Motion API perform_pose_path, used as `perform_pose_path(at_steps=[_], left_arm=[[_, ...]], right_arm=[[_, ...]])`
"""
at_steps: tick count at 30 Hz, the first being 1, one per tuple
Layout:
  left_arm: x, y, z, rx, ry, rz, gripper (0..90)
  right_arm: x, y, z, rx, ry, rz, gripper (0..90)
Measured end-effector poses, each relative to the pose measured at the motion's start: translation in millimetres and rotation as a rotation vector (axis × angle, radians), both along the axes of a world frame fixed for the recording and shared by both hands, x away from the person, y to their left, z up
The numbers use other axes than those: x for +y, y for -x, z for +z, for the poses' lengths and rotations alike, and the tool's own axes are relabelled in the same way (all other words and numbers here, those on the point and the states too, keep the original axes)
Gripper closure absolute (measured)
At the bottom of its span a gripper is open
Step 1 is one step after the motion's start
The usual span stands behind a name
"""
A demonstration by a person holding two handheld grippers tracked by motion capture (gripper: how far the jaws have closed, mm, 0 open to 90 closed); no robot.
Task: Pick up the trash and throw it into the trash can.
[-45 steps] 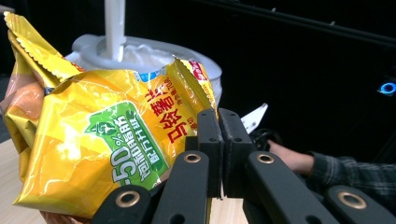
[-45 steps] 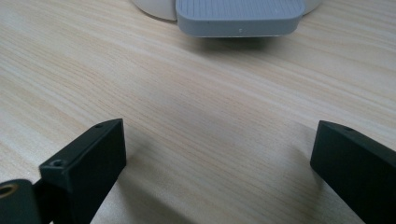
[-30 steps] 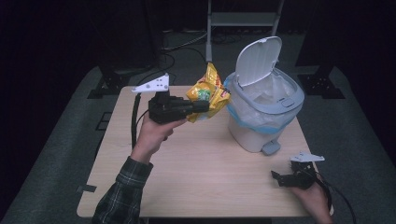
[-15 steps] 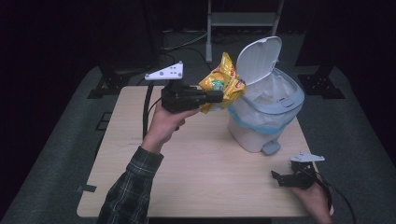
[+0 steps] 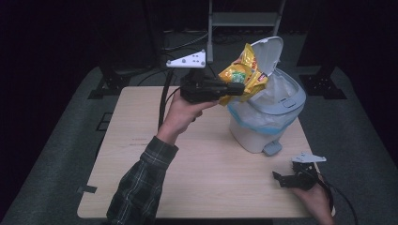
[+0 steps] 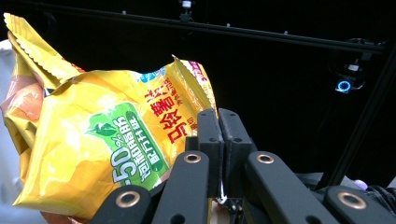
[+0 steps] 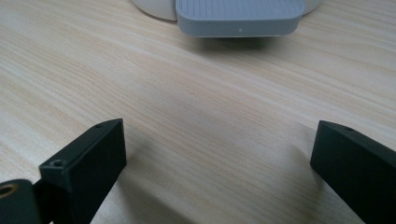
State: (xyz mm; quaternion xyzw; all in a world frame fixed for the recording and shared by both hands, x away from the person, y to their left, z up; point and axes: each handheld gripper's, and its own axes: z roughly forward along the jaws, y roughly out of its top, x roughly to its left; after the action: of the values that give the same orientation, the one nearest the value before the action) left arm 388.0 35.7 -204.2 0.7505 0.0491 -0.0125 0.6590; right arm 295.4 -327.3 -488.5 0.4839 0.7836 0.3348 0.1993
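The left gripper (image 5: 233,88) was raised above the bench (image 5: 197,187), its fingers (image 6: 219,140) pressed together on a lower corner of the yellow snack bag (image 5: 241,72); in the left gripper view the bag (image 6: 98,144) spread up and to the left of the clamped fingers, its printed face towards the camera and its crimped top edge high at the left. In the high view the bag hung in the air at the near-left rim of the white pedal bin (image 5: 270,110), just in front of the bin's upright lid (image 5: 268,52) and partly over the blue-edged liner. Compared with half a second before, the left gripper had moved further right and a little up, bringing the bag from beside the bin to over its open mouth. The right gripper (image 5: 286,179) lay low on the bench near the right front corner, where it had been earlier, its fingers (image 7: 88,154) wide apart around bare wood, facing the bin's grey pedal (image 7: 238,16).
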Motion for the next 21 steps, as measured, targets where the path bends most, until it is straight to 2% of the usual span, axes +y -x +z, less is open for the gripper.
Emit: perform_pose_path(at_steps=[9,16,21], left_arm=[[-26.7,-9.0,4.9,-0.003,0.007,-0.035,89.1],[-43.3,-20.3,7.2,-0.005,-0.009,-0.043,89.1],[-61.5,-32.2,3.8,-0.007,-0.028,-0.054,89.0]], right_arm=[[0.0,0.0,0.0,0.000,-0.001,0.000,2.3],[0.0,0.0,0.0,0.001,-0.001,-0.001,2.3],[0.0,0.0,0.0,-0.001,0.001,0.000,2.3]])
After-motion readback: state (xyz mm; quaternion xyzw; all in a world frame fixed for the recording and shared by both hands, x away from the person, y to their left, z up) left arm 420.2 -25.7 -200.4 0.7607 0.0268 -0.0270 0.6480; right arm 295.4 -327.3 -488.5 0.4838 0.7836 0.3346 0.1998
